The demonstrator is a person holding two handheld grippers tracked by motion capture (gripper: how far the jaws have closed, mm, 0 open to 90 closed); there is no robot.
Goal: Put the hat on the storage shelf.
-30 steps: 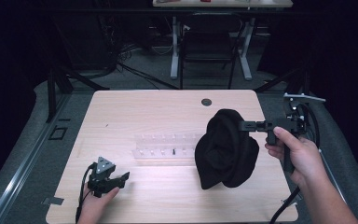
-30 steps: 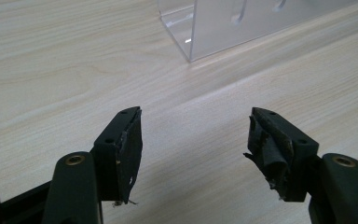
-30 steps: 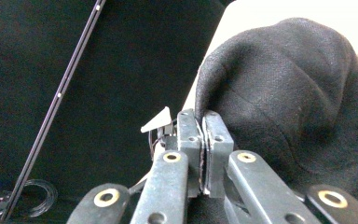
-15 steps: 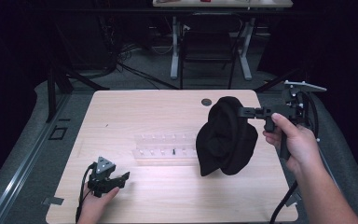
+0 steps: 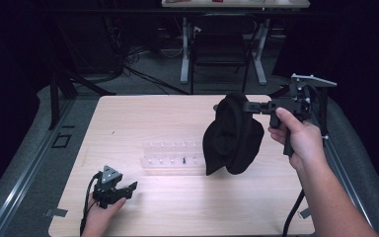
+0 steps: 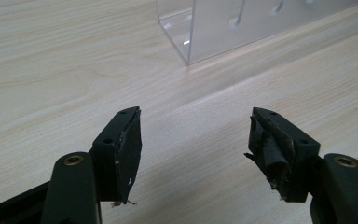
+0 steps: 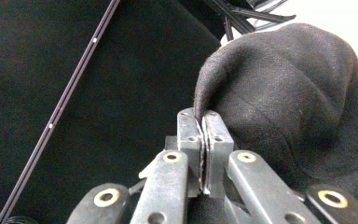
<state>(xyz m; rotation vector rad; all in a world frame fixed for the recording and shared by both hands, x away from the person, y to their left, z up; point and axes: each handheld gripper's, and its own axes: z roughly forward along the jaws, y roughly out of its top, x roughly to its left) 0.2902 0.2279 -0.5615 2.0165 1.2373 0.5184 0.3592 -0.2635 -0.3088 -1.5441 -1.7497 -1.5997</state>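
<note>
A black cloth (image 5: pixel 233 136) hangs in the air over the right half of the wooden table (image 5: pixel 143 118), held up by its top edge. My right gripper (image 5: pixel 247 106) is shut on that edge and points left, level with the table; in the right gripper view the jaws pinch the cloth's hem (image 7: pixel 205 109) and the black cloth (image 7: pixel 289 98) bulges to the right. My left gripper (image 5: pixel 128 188) rests at the table's near left, open, with nothing between its fingers. Its worn pads (image 6: pixel 129 144) stand wide apart over bare wood.
A clear acrylic rack (image 5: pixel 172 157) lies in the middle of the table, just left of the hanging cloth; its corner (image 6: pixel 200 32) stands ahead of the left gripper. A small dark disc (image 5: pixel 216 106) lies near the far edge. Table legs and cables stand beyond.
My right gripper has lifted the black cloth higher and carried it toward the far right of the table. The left gripper has stayed where it was.
</note>
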